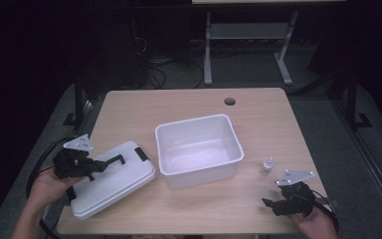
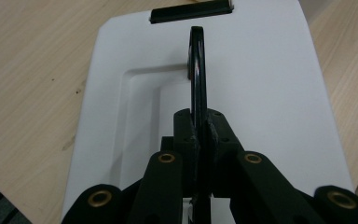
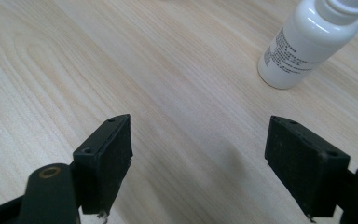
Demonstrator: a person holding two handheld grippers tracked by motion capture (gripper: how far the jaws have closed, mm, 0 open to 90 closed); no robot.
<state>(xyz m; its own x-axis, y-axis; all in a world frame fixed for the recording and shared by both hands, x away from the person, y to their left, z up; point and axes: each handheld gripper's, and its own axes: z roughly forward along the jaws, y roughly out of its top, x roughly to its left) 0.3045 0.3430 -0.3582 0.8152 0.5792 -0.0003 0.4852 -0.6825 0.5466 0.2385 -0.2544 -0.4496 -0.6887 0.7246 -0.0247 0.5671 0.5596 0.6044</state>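
2 grippers sat nearest us. Our right gripper (image 3: 198, 163) hung spread wide near the small bottle (image 3: 307, 44); our left gripper (image 2: 200, 140) pinched the lid handle (image 2: 196, 70). Beyond, the bin (image 1: 199, 149) stood empty. We judged the thin handle could slip, dropping the lid (image 2: 261, 93).

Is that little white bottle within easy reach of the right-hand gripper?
Probably yes. The right gripper stands open on bare table, and the white bottle is just ahead, slightly off to one side, with nothing between them.
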